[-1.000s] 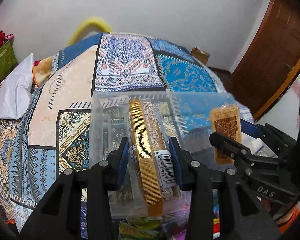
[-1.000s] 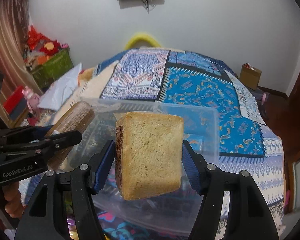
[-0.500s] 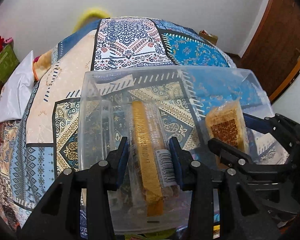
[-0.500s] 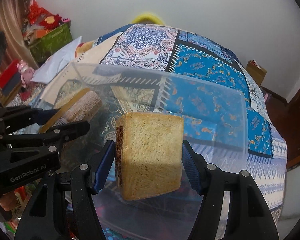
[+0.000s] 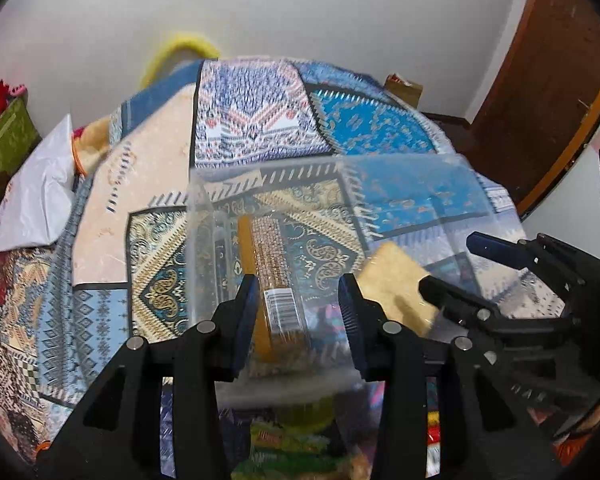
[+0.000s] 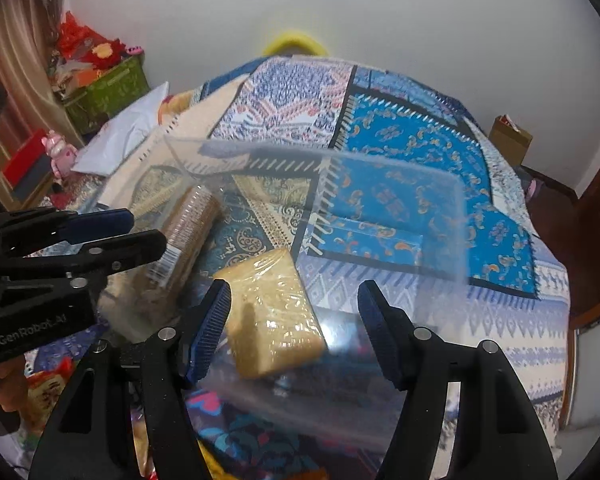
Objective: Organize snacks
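Observation:
A clear plastic bin (image 5: 340, 184) stands on the patterned bedspread; it also shows in the right wrist view (image 6: 380, 184). A long gold cracker pack (image 5: 272, 280) lies inside it, between the spread jaws of my open left gripper (image 5: 298, 312), and shows in the right wrist view (image 6: 188, 232). A wrapped bread block (image 6: 272, 312) lies tilted in the bin, touching the left finger of my open right gripper (image 6: 294, 320). The bread also shows in the left wrist view (image 5: 396, 284).
Several colourful snack packets (image 5: 292, 440) lie in front of the bin. A white pillow (image 5: 40, 200) and a green box (image 6: 108, 92) are at the left. A brown door (image 5: 548, 80) is at the right. A cardboard box (image 6: 508, 136) sits beyond the bed.
Both grippers have opened. The cracker pack and the bread block have dropped from the jaws into the clear bin, the bread tipping over.

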